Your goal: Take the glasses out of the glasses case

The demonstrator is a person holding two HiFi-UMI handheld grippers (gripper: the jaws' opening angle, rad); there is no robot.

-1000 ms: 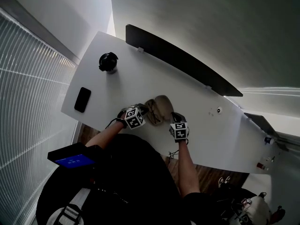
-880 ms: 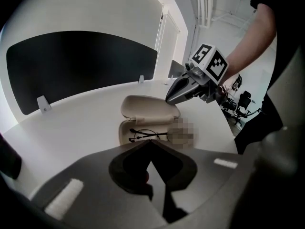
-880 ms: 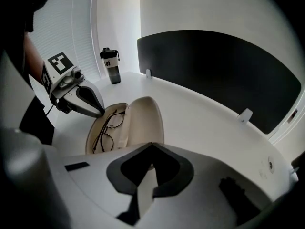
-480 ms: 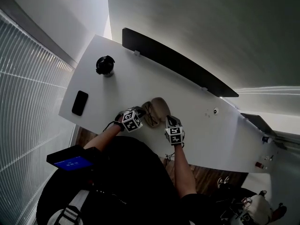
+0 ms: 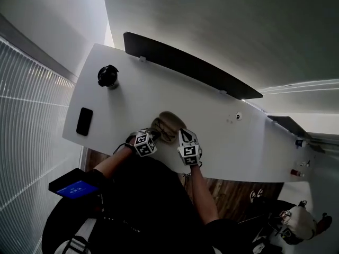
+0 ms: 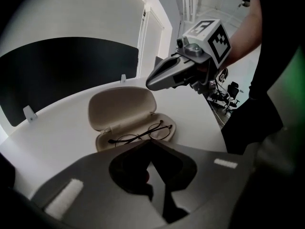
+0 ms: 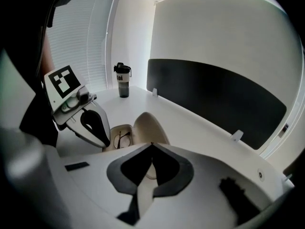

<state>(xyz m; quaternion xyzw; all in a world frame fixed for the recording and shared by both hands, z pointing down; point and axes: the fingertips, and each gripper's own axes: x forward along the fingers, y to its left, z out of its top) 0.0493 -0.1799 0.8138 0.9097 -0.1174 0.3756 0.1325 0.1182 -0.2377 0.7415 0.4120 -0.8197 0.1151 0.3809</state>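
The glasses case (image 6: pixel 121 109) lies open near the front edge of the table (image 5: pixel 159 91). Its beige lid is tipped back toward the dark panel (image 5: pixel 185 65), and the glasses (image 6: pixel 143 135), thin dark wire rims, lie in its lower half. The left gripper (image 6: pixel 150 143) hangs just in front of the case with its fingers pressed together and nothing between them, the tips aimed at the tray's near rim. The right gripper (image 7: pixel 152 145) sits just beside the case's right end, its fingers likewise clenched and empty. From the left gripper view, its pointed tip stands over the lid and apart from it. In the right gripper view, one finger of the left gripper stands in front of the tray and hides part of the glasses.

A dark bottle (image 5: pixel 107 75) stands upright toward the table's far left corner. A black phone (image 5: pixel 84 121) lies flat near the left edge. Both are well apart from the case. A small blue screen (image 5: pixel 74 187) glows beside the person's left arm, below the table edge.

The table is plain white and long. The dark panel stands along its back edge on small white clips, and a small round fitting (image 5: pixel 237 116) is set into the top to the right. Ribbed white blinds (image 5: pixel 26 105) fill the left side of the room, the wall behind is pale grey, and a wooden floor (image 5: pixel 233 192) shows under the table's front edge.
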